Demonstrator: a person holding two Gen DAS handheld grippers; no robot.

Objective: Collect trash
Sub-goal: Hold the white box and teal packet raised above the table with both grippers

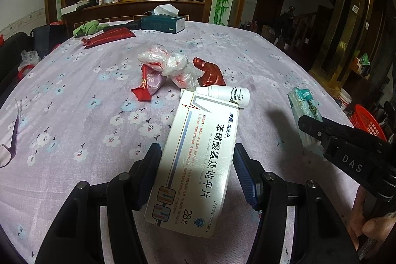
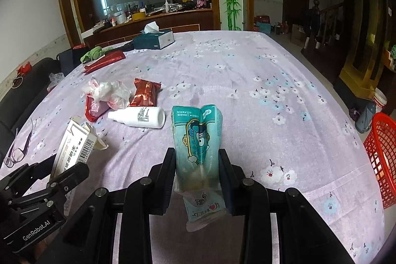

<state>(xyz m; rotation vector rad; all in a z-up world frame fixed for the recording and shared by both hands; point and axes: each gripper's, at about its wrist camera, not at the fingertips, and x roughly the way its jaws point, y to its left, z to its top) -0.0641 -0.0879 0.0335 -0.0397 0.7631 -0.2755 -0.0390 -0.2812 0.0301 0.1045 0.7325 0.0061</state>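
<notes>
Currently left gripper [image 1: 196,172] clamps the white medicine box [image 1: 195,160] between both fingers at lower centre, right gripper [image 2: 196,175] likewise squeezes the teal tissue pack [image 2: 198,142], red basket [image 2: 381,155] at right edge.

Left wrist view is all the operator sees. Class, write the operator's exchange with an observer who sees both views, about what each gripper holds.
Operator: Is the right gripper actually holding that teal pack?
Observer: Yes. The right gripper has both jaws pressed against the teal pack.
Operator: Does my box show anything on the side I can't see?
Observer: Yes. The box has a barcode on its narrow side face.
</notes>
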